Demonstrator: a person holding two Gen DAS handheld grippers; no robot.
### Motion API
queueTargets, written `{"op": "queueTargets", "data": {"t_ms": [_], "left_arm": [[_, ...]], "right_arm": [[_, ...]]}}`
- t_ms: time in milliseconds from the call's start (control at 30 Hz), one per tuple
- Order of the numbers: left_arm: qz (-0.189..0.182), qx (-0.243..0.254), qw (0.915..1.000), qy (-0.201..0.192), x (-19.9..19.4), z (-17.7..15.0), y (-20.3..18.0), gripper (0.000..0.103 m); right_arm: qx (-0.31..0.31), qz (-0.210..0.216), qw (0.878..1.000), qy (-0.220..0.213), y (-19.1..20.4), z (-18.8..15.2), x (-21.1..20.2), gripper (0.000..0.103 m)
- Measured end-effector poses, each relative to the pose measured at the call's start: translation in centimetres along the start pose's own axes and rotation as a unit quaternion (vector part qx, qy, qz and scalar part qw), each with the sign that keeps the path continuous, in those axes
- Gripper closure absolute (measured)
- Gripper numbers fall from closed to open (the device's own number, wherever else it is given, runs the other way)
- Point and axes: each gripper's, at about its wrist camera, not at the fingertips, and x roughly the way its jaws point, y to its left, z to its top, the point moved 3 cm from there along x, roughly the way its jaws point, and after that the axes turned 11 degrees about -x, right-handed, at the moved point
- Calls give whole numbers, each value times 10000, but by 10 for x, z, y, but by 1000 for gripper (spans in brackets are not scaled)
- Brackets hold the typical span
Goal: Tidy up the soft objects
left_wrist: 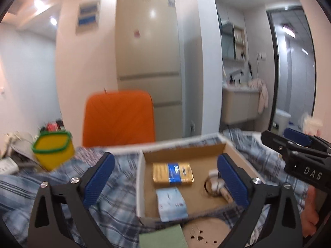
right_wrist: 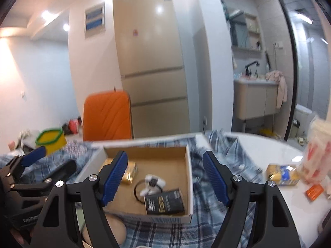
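Left gripper (left_wrist: 165, 177): I read its jaws as spread wide, nothing between the blue pads; it hangs above the near edge of the cardboard box (left_wrist: 142, 186).
Right gripper (right_wrist: 165, 177): I see its jaws well apart, no pad pressing on anything; it sits over the box's right side.
Cardboard box: shallow, open-topped, resting on the blue plaid cloth (left_wrist: 115, 188) that covers the table.
Box contents, left wrist view: a gold and blue pack (left_wrist: 173, 175) lies flat toward the back; a pale blue tissue pack (left_wrist: 172, 204) lies at the near wall, tilted over the box's edge.
Box contents, right wrist view: a black pack (right_wrist: 164, 203) in the near right corner; just behind it a white item on a dark ring (right_wrist: 152, 184), too blurred for me to identify.
Outside the box: a second gold and blue pack (right_wrist: 282, 174) lies on the bare white tabletop (right_wrist: 269, 150), well apart from the box; beside it a white and red plastic bag (right_wrist: 316, 155).
Background: orange chair back (left_wrist: 119, 117); yellow tub with green rim (left_wrist: 53, 149).
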Motion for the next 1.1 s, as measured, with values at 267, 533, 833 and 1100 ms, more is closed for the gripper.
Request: {"op": "queueTargets", "data": {"t_ms": [267,533,833,1100], "left_arm": [[-104,-298,9981,-538,-57,24,9,1],[-113,-70,9992,-377,-92,11,5,1],[33,-183,9994,-283,-100,-28,25,1],[-33,-71,9999,-93,-91,-51,23,1]], "right_arm": [[13,330,9989,-339,-3,25,-50,18],[-95,387,9984,-397,17,19,-96,16],[-261,240,9994,43,30,-23,-100,16],[-466,342,9971,493,39,-44,-77,16]]}}
